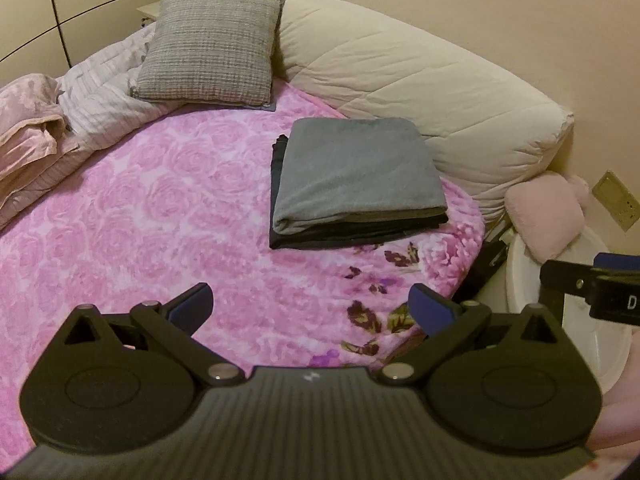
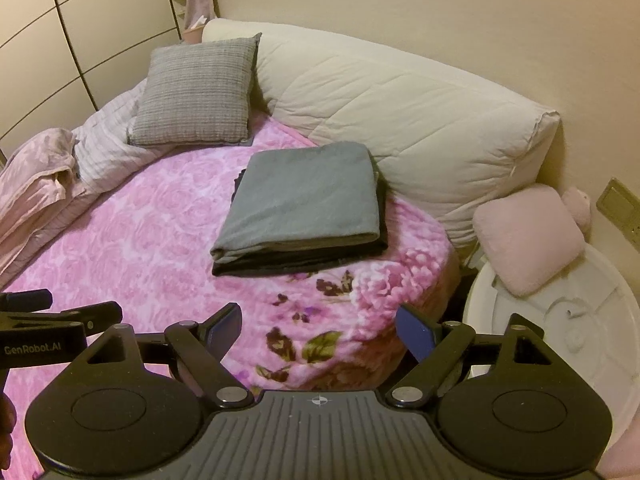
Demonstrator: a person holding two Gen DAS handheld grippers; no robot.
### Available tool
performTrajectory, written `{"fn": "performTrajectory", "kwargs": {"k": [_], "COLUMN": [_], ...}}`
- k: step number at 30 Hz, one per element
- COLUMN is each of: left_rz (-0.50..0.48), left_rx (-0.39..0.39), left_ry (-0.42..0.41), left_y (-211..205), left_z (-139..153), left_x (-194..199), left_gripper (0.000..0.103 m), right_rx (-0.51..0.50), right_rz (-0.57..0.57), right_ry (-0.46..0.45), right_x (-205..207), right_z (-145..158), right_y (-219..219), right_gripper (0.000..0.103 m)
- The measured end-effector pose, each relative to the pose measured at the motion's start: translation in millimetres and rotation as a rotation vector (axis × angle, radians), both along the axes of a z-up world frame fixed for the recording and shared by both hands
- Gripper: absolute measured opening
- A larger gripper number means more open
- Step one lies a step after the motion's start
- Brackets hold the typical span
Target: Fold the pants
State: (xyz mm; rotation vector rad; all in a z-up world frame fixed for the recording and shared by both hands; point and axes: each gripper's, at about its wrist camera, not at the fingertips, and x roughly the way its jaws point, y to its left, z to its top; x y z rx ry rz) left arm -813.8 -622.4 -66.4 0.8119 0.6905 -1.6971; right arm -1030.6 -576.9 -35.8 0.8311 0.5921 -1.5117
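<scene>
1. Left gripper (image 1: 310,306): jaws standing wide apart, holding nothing, hovering over the near edge of the bed. Its blue pads (image 1: 434,310) are touching no cloth.
2. Right gripper (image 2: 318,330): jaws likewise spread wide and empty, hanging above the near right corner of the bed. Each gripper is showing at the edge of the other's view, so the two are sitting side by side.
3. Pink floral blanket (image 1: 160,208) is lying between the jaws and the garments; this near stretch is carrying no clothing.
4. Grey pants (image 1: 356,168) are resting farther out, right of centre, folded into a flat rectangle on top of a folded dark garment (image 1: 340,238). The stack is lying well apart from both grippers and just beside the cream bolster (image 1: 420,80) on the far side.
5. Grey cushion (image 1: 208,48) and a rumpled quilt (image 1: 100,96) are sitting at far left; a pink pillow (image 2: 528,236) is off the bed at right.
6. Judgement: folding appears complete, edges roughly squared. No unfolded pants are showing in either view; little seems left beyond perhaps a final tidy.
</scene>
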Motion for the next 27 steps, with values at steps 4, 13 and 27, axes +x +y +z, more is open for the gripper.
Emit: {"fn": "performTrajectory", "kwargs": {"k": [4, 13, 27], "left_rz": [0.002, 0.004, 0.005], "left_rx": [0.003, 0.001, 0.008], "left_ry": [0.0, -0.003, -0.005], "left_y": [-0.5, -0.7, 0.8], "left_z": [-1.4, -2.2, -1.7], "left_x": [-2.7, -6.9, -11.2], "left_gripper": [0.102, 0.102, 0.102], "right_rx": [0.008, 0.005, 0.01], "right_rz": [-0.005, -0.003, 0.022], "right_ry": [0.008, 0.01, 0.021], "right_x": [-2.3, -4.7, -5.9], "right_z": [0.1, 1.6, 2.1], "right_y": [1.2, 1.7, -1.4], "right_gripper": [0.081, 0.081, 0.081]}}
